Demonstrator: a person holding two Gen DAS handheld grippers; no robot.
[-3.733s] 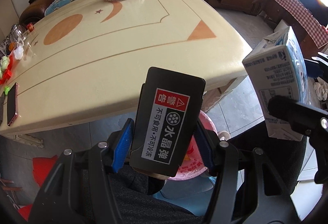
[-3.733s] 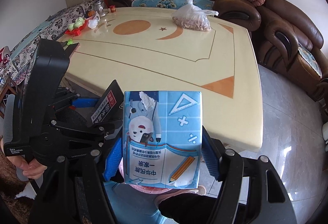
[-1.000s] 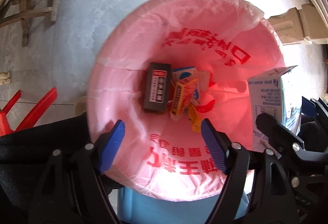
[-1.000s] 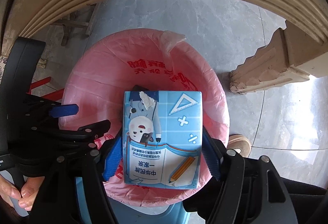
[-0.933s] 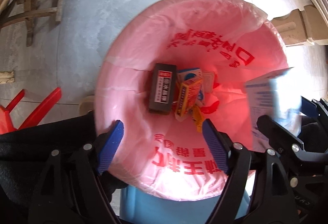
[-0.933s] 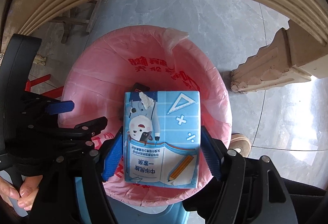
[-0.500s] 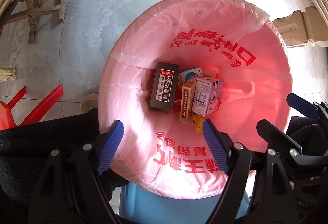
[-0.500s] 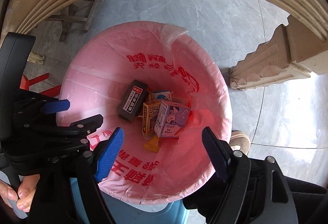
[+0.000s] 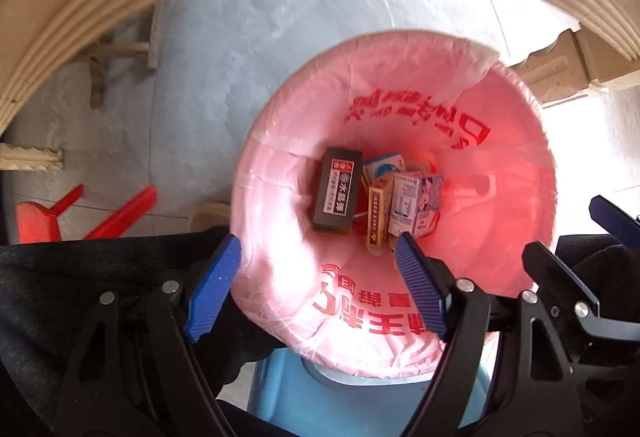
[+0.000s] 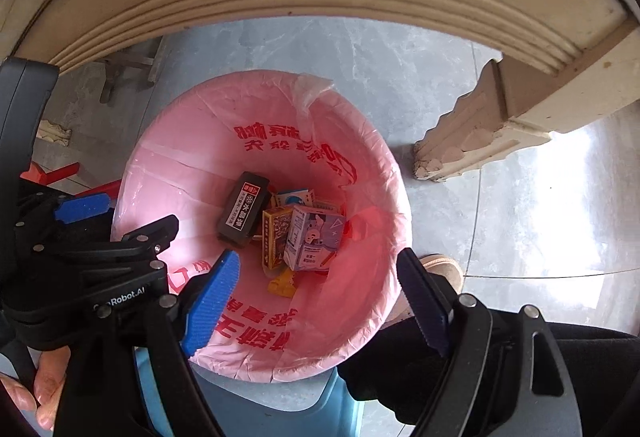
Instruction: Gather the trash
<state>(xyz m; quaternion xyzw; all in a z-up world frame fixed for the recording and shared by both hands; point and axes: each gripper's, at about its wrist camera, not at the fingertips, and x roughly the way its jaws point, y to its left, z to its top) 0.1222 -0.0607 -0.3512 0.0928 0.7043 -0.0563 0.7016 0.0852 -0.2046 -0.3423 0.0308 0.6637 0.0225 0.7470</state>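
Both tongs, left (image 9: 316,279) and right (image 10: 318,295), gaping empty, pointing straight down over pink-lined bin (image 10: 372,321). Trash at bin bottom: black box (image 10: 243,210), long axis toward rim, milk carton (image 10: 314,239) just beside, nearer the right tongs

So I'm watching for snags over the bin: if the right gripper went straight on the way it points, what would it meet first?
Probably the trash at the bottom: the right gripper, open and empty, points into the pink bag, toward the yellow box and milk carton. Depth is unclear.
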